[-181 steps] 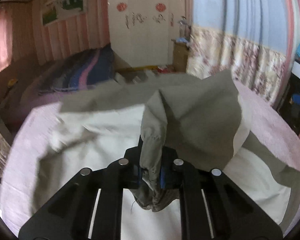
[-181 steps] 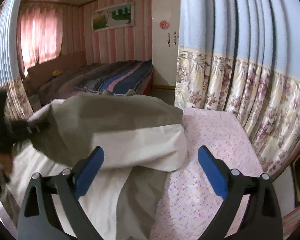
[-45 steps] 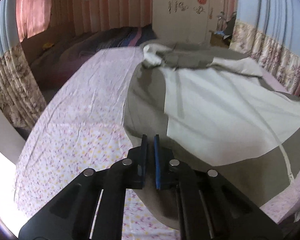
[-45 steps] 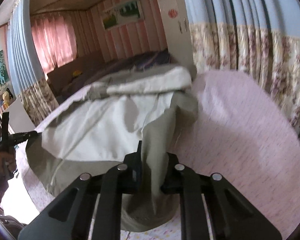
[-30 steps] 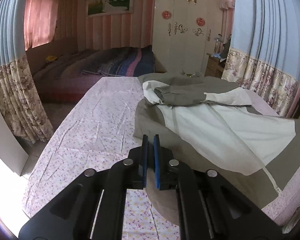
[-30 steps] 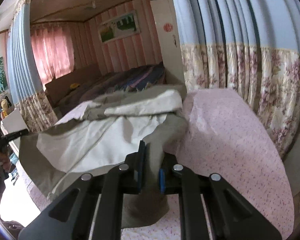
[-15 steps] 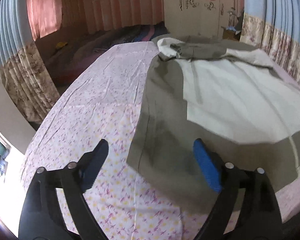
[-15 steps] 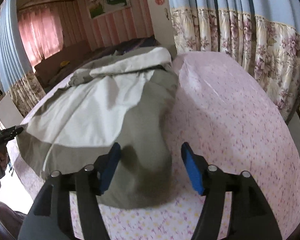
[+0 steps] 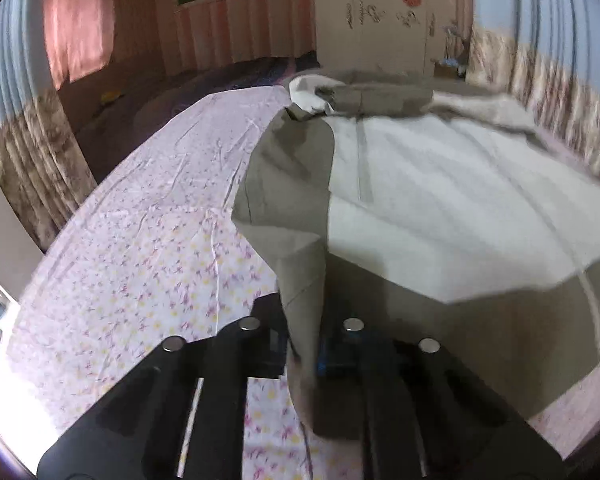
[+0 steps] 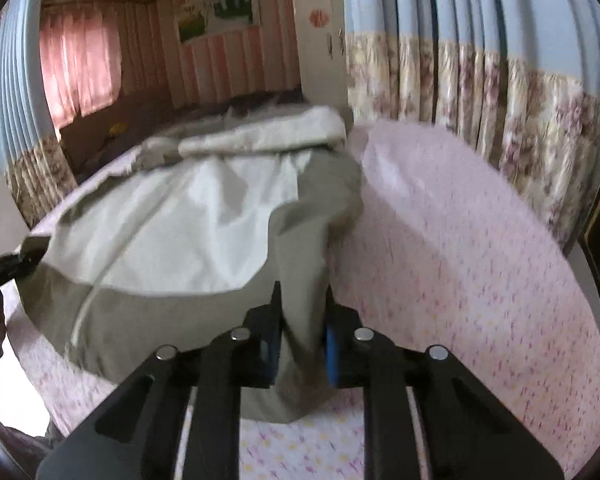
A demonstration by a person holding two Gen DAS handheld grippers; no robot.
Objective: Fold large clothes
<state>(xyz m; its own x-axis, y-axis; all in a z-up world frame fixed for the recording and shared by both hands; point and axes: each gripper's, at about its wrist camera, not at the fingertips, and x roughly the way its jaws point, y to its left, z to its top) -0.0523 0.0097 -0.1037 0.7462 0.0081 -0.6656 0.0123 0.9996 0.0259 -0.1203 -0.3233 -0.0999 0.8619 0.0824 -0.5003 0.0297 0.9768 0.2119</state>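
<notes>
Jacket (image 9: 440, 208): large, olive-grey shell with a white lining, lying opened out on the bed (image 9: 148, 240), lining side up. It covers the middle and far part of the pink flowered sheet. The collar or hood end is bunched at the far edge; the near hem runs across the near edge of the bed. In the right wrist view the same jacket (image 10: 180, 232) fills the left and centre, with bare sheet to the right of it.

Left gripper (image 9: 304, 344): jaws pressed together on the near-left corner of the olive hem. Cloth rises into a peak out of the jaws, so that corner is lifted clear of the sheet.

Right gripper (image 10: 300, 344): jaws pinched on the near-right corner of the hem. A ridge of olive cloth runs from the jaws toward the far end, pulled fairly taut.

Reading: one gripper on each near corner keeps the hem stretched between them, so it should travel as a straight edge. Likely step in hand is lifting the hem to carry it toward the far, collar end, halving the jacket. Fold judged not yet made; the lining lies fully exposed.

Risk: slippery shell fabric could slide from a pinch; uneven lift would skew the fold line.

Surroundings: flowered curtain (image 10: 500, 92) to the right, second bed (image 9: 220, 76) and wardrobe (image 9: 372, 16) far beyond.
</notes>
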